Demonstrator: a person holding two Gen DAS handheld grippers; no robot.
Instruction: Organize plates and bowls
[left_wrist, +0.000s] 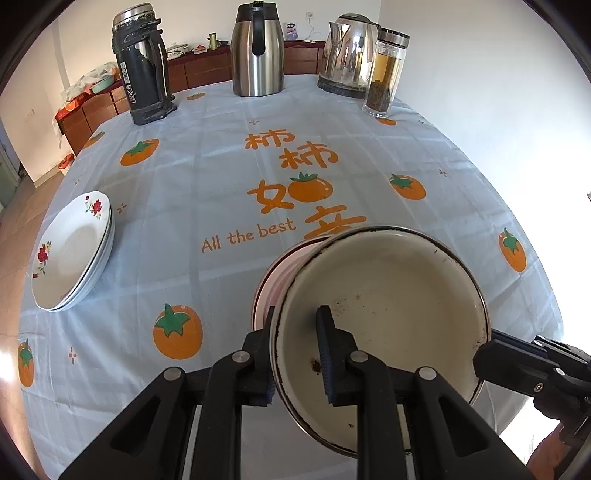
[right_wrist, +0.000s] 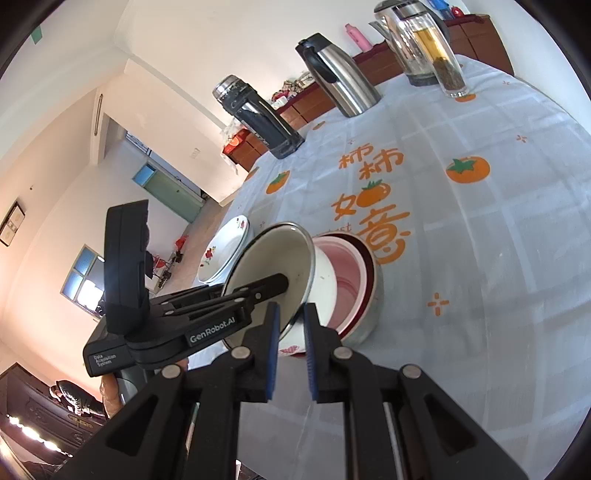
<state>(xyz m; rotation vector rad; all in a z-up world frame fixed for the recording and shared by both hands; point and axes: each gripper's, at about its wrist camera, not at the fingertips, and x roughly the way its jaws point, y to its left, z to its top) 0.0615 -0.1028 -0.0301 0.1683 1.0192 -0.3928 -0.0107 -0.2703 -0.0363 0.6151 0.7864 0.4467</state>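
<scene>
Enamel bowl (left_wrist: 388, 295) tilted over pink bowl (right_wrist: 345, 280), left gripper (left_wrist: 295, 354) jaws clamped on its rim, right gripper (right_wrist: 290, 350) jaws clamped on opposite rim, flowered plates (left_wrist: 70, 251) stacked on desk (left_wrist: 221, 192).

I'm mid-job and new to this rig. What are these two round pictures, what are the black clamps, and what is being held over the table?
Each picture comes from a fisheye camera on a handheld two-finger gripper, looking along its fingers. The left gripper pinches the near rim of a cream enamel bowl; the right gripper pinches its opposite rim. The bowl is tilted over a pink bowl nested in a stack. On the persimmon tablecloth also stand stacked floral plates, two thermos jugs, a kettle and a tea bottle.
</scene>
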